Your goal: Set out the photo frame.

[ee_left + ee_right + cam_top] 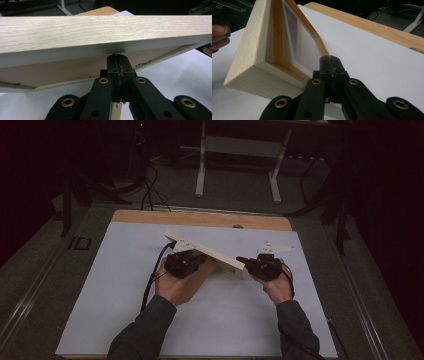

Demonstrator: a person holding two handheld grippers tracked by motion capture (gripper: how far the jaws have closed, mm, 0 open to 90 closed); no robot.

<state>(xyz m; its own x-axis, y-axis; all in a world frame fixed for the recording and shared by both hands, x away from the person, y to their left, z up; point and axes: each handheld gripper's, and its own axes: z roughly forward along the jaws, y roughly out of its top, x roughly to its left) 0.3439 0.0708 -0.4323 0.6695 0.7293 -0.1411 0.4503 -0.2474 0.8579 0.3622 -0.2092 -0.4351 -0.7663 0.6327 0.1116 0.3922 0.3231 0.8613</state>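
A light wooden picture frame [212,254] is tilted up off the white sheet [125,295] between my two grippers. My left gripper [196,260] sits under its left part, jaws shut, with the tips [117,58] against the frame's [100,32] underside. From the right, my right gripper [241,260] comes in with its jaws shut. Its tips [329,60] rest at the inner edge of the frame [262,62], next to the glass pane [304,47]. I cannot tell whether either pair of jaws pinches anything thin.
The white sheet covers a wooden tabletop [200,217] whose far edge shows bare. Beyond it on the dark floor stand a white-legged stand [240,150] and black cables [150,190]. A hand's fingers [219,32] show at the right gripper view's left edge.
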